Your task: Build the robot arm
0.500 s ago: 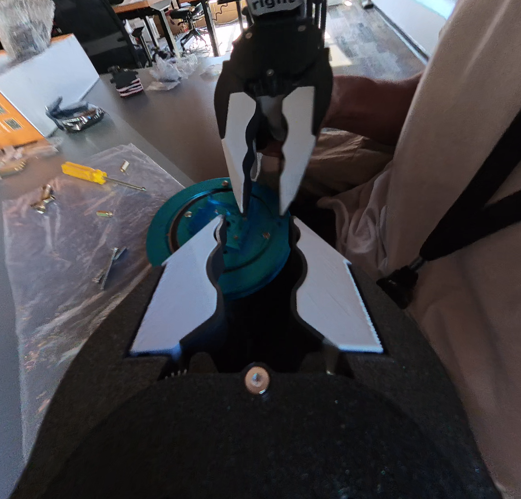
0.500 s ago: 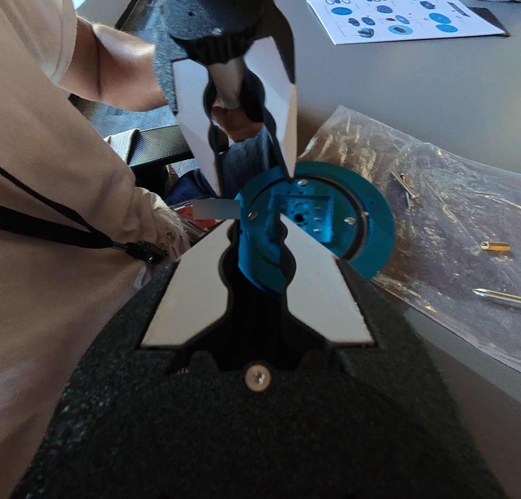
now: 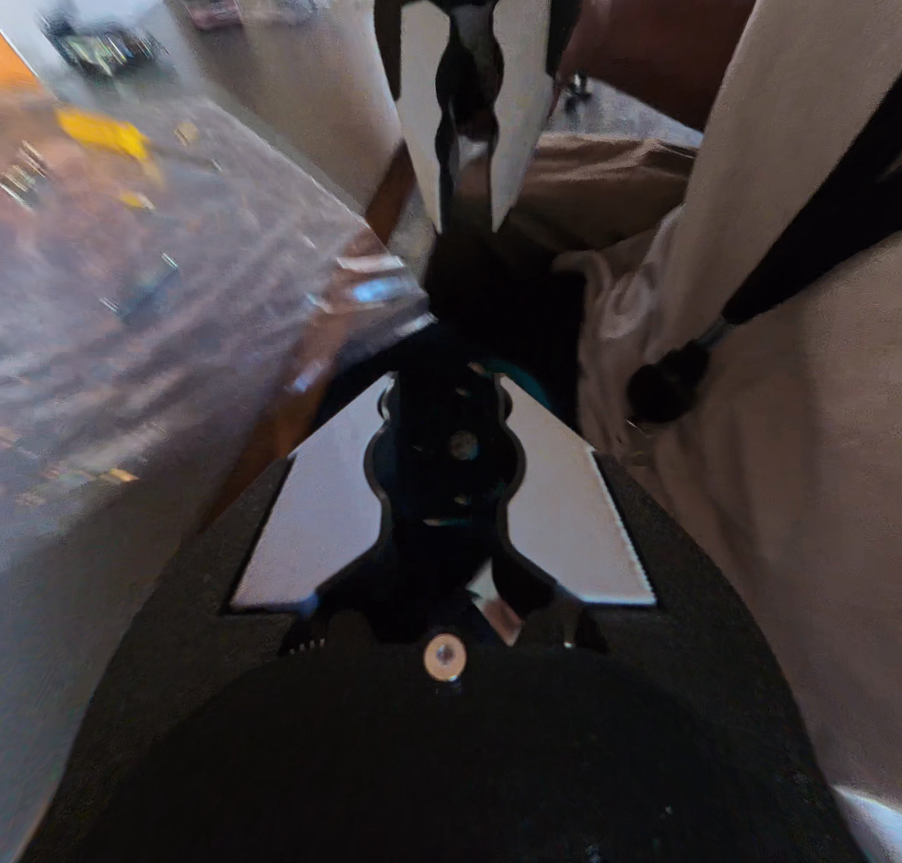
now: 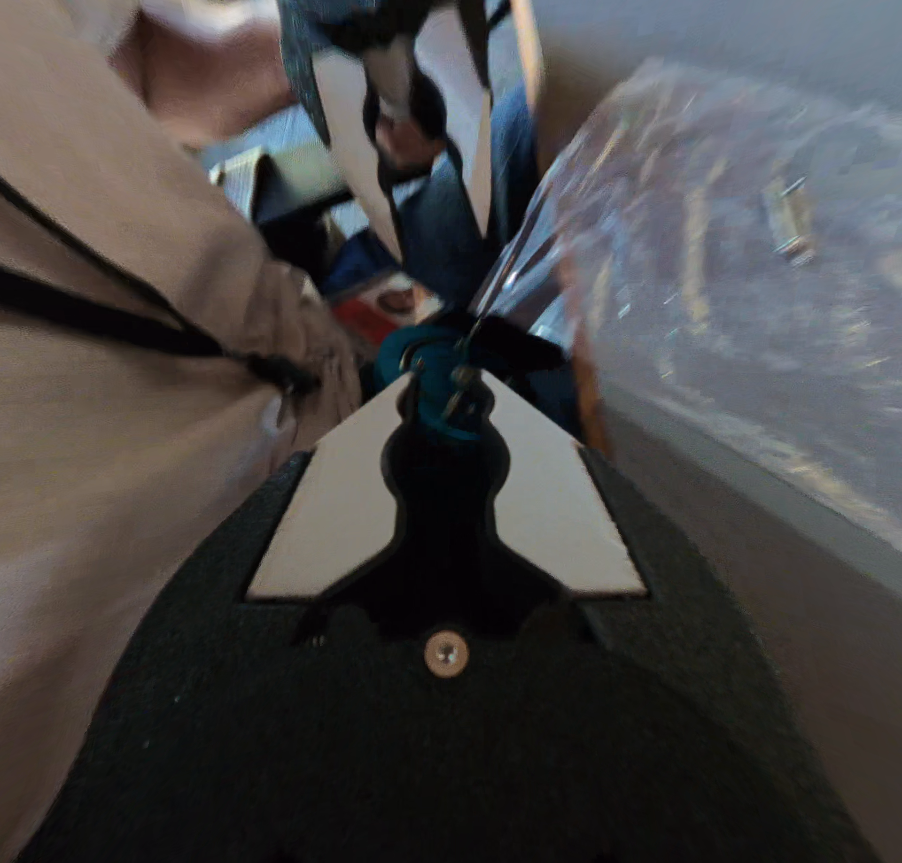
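At the table's near edge, the left gripper (image 3: 446,381) was seen from its own camera with a dark, shadowed part filling the gap between its two white fingers (image 3: 322,508); slivers of teal at the part's rim marked it as the teal disc (image 3: 529,386). The disc was turned almost edge-on, and small holes were visible along its face. The left gripper was judged to be clenched on the disc, since both finger edges were met by it.

The right gripper (image 3: 467,227) was pointed down from above, just beyond the disc, with its tips slightly parted. In the right wrist view the disc was found at those tips, partly between them and partly past the one nearer the person. Whether it was grasped or merely straddled could not be told through the blur.

A clear plastic sheet (image 3: 195,303) was spread on the grey table (image 3: 312,73) beside the grippers, with small metal pieces scattered over it and a yellow screwdriver (image 3: 102,132) lying well back. A beige shirt (image 3: 781,449) crossed by a black strap (image 3: 805,254) was seen close on the other side, and a bare forearm (image 3: 659,34) behind the right gripper.
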The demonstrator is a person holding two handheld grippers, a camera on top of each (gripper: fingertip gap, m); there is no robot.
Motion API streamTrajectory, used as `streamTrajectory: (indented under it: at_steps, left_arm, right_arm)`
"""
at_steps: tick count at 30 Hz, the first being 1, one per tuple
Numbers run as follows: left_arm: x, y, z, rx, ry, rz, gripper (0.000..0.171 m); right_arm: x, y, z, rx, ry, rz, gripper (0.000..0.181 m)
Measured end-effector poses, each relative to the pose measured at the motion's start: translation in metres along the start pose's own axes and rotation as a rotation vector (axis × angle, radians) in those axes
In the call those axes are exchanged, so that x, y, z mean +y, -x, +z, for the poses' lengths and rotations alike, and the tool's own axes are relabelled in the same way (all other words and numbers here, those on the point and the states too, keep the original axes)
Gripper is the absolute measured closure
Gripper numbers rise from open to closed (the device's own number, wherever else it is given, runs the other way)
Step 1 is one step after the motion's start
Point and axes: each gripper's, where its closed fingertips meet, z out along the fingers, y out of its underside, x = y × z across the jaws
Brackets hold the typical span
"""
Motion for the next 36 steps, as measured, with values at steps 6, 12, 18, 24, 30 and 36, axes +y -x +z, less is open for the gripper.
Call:
streamTrajectory:
  at_steps: [6, 12, 18, 24, 30, 36]
  left_arm:
    - [0.076, -0.002, 0.001, -0.034, 0.168, -0.325, 0.136]
    - [0.099, 0.000, 0.008, -0.019, 0.202, -0.456, 0.139]
    - [0.112, -0.025, 0.033, 0.012, 0.330, -0.339, 0.165]
    - [0.077, -0.029, 0.017, -0.113, 0.243, -0.192, 0.169]
    - [-0.017, -0.034, -0.025, -0.324, 0.103, 0.079, 0.171]
    - [-0.093, -0.022, -0.054, -0.387, 0.036, 0.220, 0.171]
  right_arm:
    - [0.052, 0.010, 0.061, -0.002, 0.122, 0.401, 0.141]
    - [0.051, 0.020, 0.074, 0.100, 0.080, 0.325, 0.167]
    - [0.059, 0.026, 0.070, 0.155, 0.113, 0.219, 0.177]
    - [0.048, 0.027, 0.053, 0.262, 0.093, 0.101, 0.177]
    - [-0.023, 0.032, -0.003, 0.369, -0.025, -0.116, 0.177]
    - [-0.090, 0.035, -0.056, 0.420, -0.088, -0.269, 0.178]
